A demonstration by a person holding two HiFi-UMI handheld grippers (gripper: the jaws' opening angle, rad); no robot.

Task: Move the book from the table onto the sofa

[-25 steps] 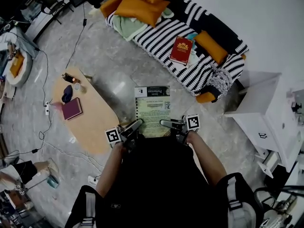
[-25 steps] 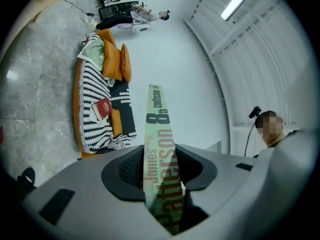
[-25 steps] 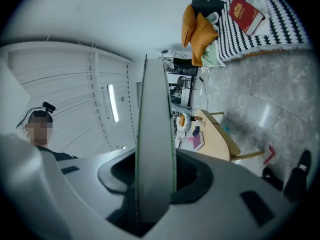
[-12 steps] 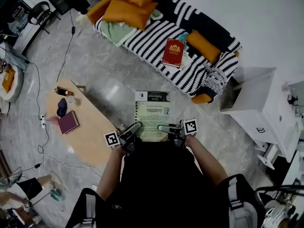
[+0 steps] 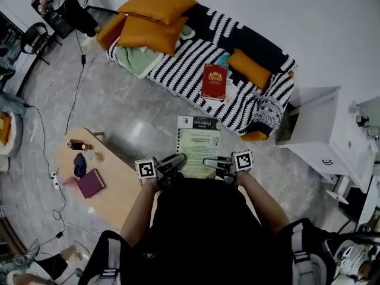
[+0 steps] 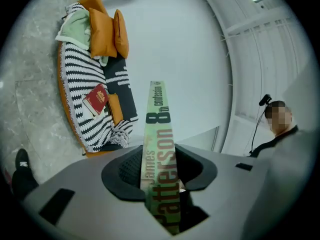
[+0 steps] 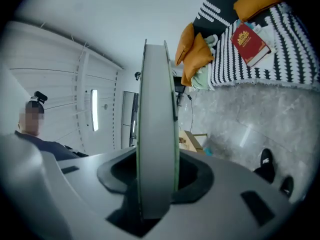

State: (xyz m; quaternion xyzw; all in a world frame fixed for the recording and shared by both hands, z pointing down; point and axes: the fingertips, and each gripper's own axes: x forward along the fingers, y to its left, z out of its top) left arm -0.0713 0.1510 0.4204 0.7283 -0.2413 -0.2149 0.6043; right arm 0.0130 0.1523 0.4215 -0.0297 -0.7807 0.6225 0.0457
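As seen from the head view, noted well to the left of the left gripper (image 5: 178,160) a low wooden table (image 5: 122,186), bearing a purple book (image 5: 91,183), a dark blue object (image 5: 80,165) and a small bottle-like item (image 5: 76,144).

Found the left gripper clamped on the spine edge of the green book (image 5: 199,142). Confirmed this in the left gripper view, with both pads pressed against the lettered spine.

Recorded the green book as held flat and level between the two grippers, clear of table and floor, just ahead of the person's torso.

Found the right gripper (image 5: 209,161) likewise clenched on the opposite, page edge of the same book. Confirmed this in the right gripper view, with the pale page block wedged between the pads.

Noted ahead of both grippers, apart from the held book, a sofa (image 5: 178,58) under a black-and-white striped cover. Logged on it:
- stacked orange cushions (image 5: 151,19) at the far-left end
- a green blanket (image 5: 133,57) beside them
- a red book (image 5: 214,81) lying flat on the seat
- one more orange cushion (image 5: 249,69) just right of that

Noted to the right of the right gripper a white cabinet (image 5: 323,132) near the wall.
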